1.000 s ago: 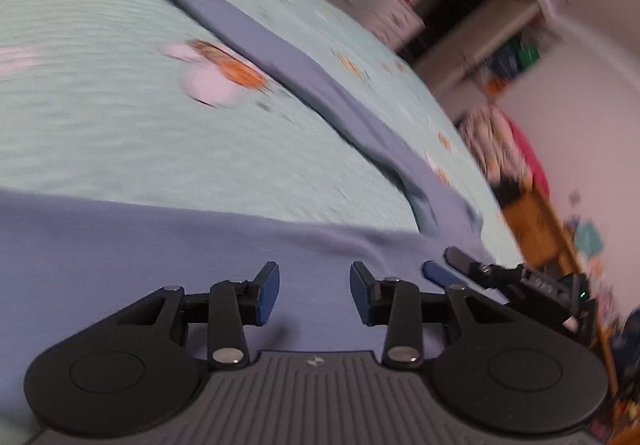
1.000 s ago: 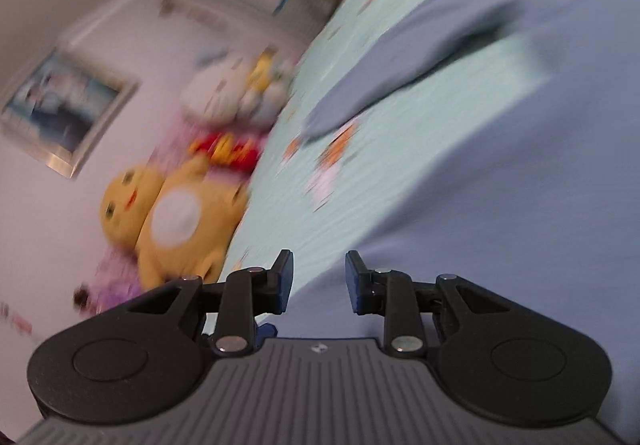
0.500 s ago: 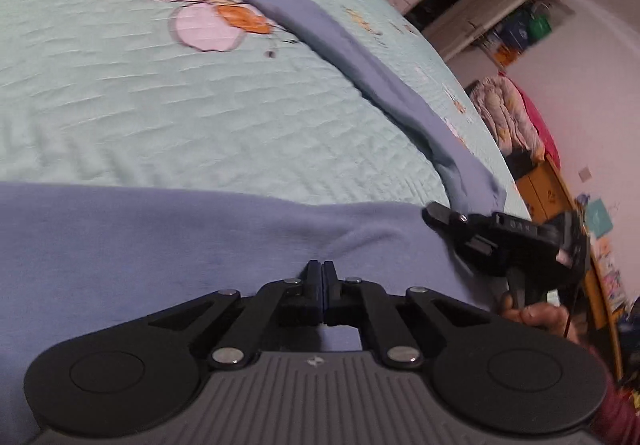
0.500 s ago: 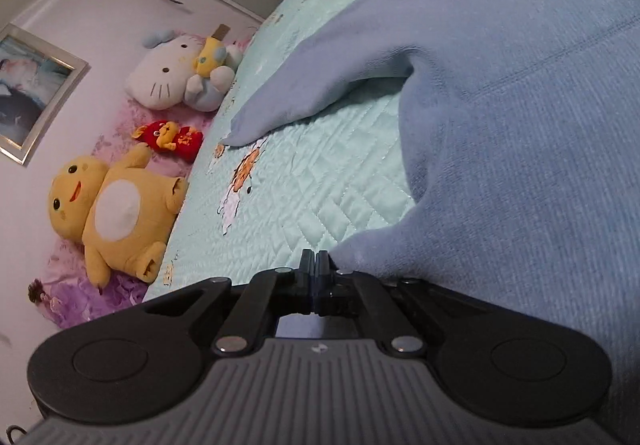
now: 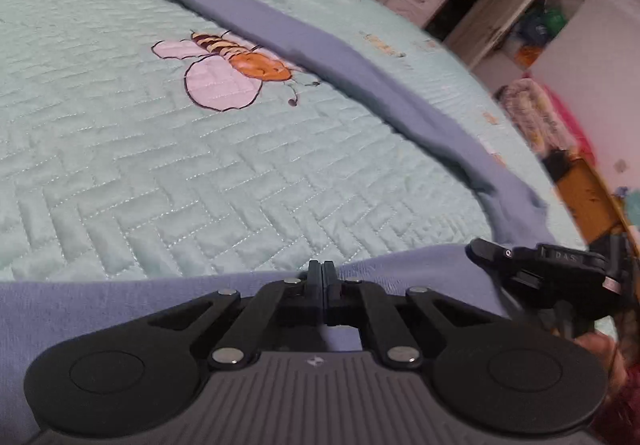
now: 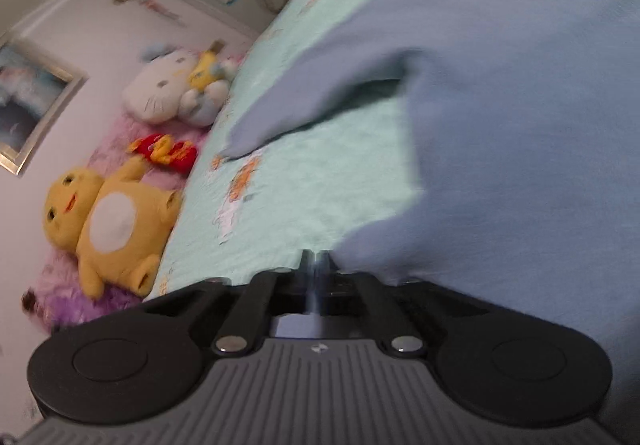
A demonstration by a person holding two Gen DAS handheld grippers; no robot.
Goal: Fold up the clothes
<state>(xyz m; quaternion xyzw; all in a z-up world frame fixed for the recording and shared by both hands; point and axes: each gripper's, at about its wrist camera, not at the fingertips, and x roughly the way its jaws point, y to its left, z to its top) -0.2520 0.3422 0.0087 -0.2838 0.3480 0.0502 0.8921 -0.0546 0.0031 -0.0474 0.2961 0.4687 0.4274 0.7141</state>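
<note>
Both sets of jaws went from parted to fully pinched since the earlier frames, and both wrist views now sit lower, right at the garment's near edge. Left gripper is closed with its pads together on the hem of the blue garment, which fills the 6 to 9 o'clock part of the left view; one long sleeve runs from 11 o'clock down to 3 o'clock across the mint quilted bedspread. Bee print on the bedspread lies just beside the sleeve, at about 12 o'clock from the jaws. Right gripper shows at 3 o'clock in the left view, its tip on the same garment edge; white lettering on its body is too small to read surely, and a bit of hand shows behind it. In the right wrist view the right gripper's pads are closed with a thin strip of blue cloth between them; the view is motion-blurred. Garment fills 12 to 4 o'clock there. Yellow plush toy at 9 o'clock, white cat plush at 10 o'clock, red item between them with yellow marks, unreadable. Framed picture on the wall at far 9 o'clock.
</note>
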